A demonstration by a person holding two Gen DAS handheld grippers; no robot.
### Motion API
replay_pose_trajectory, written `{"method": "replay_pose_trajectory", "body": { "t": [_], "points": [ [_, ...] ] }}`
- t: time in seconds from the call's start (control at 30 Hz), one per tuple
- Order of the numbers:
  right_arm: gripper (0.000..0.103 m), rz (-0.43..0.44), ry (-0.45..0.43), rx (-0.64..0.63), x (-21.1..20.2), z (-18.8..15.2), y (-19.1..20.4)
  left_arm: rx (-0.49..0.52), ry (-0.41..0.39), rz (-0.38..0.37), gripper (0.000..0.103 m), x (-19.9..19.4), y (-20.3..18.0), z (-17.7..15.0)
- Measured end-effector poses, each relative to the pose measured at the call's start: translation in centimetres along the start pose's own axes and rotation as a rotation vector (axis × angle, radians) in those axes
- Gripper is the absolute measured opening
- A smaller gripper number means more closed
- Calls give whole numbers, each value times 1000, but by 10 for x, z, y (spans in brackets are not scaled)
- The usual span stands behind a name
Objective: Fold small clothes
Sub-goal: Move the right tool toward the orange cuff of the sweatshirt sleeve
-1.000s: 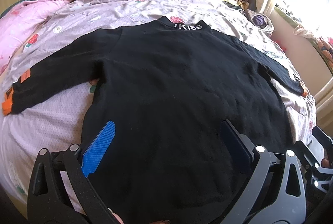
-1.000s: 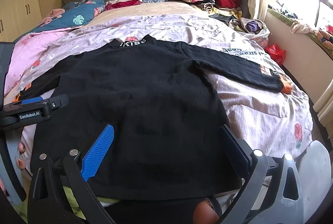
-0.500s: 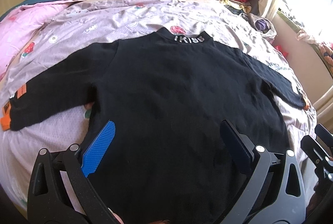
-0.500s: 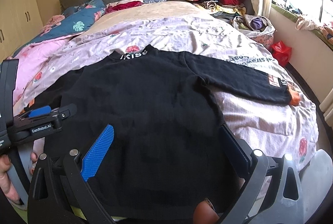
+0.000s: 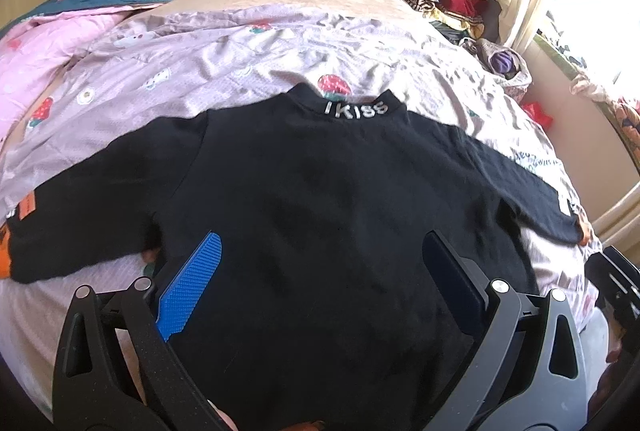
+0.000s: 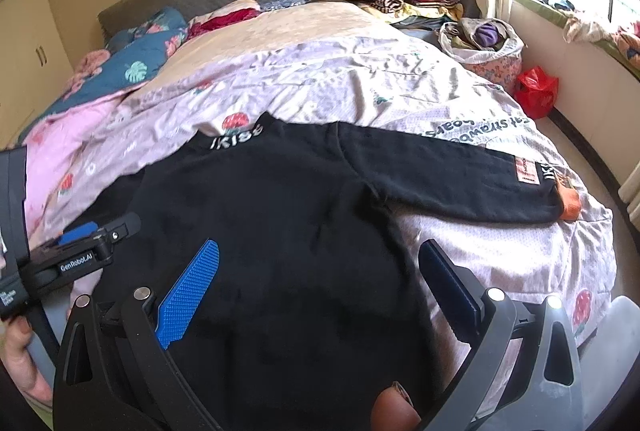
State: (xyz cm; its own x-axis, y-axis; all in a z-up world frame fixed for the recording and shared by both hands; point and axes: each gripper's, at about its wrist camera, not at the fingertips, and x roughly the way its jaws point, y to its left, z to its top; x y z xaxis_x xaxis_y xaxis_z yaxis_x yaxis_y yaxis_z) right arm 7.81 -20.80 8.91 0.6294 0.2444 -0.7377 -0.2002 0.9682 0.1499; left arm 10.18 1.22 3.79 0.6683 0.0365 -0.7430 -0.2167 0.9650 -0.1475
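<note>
From the left wrist, the black sweater [image 5: 340, 215] lies spread flat, back up, on the bed [image 5: 224, 63], collar with its white lettering at the far end and both sleeves stretched out to the sides; the left claw [image 5: 320, 271] hangs released above the lower body of the garment, jaws wide apart and gripping nothing. It looks like a soft, limp knit, light enough to lift by one edge, apt to sag and crease rather than slide, so a pinch through a doubled edge should hold better than a grip on the flat middle. From the right wrist, the right claw [image 6: 316, 279] is likewise spread and empty over the hem side, with the orange-cuffed sleeve [image 6: 460, 183] lying out to its right. That cuff or the shoulder seam seems the sensible place to take hold for a first fold inward.
</note>
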Motion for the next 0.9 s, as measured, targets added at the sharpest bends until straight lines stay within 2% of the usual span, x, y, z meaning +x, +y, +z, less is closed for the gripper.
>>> {"method": "replay_pose_trajectory", "body": {
  "t": [0.17,0.47,0.67,0.9],
  "points": [
    [99,-4,-27,38,1,19,-18,22,-9,20,95,7,-10,14],
    [99,-43,-46,129,9,39,-61,0,35,-9,95,32,-24,30],
    [99,-109,-42,191,21,41,-92,16,50,-29,95,47,-43,36],
    [99,-134,-19,301,37,36,-137,21,62,-48,95,64,-64,44]
  ]
}}
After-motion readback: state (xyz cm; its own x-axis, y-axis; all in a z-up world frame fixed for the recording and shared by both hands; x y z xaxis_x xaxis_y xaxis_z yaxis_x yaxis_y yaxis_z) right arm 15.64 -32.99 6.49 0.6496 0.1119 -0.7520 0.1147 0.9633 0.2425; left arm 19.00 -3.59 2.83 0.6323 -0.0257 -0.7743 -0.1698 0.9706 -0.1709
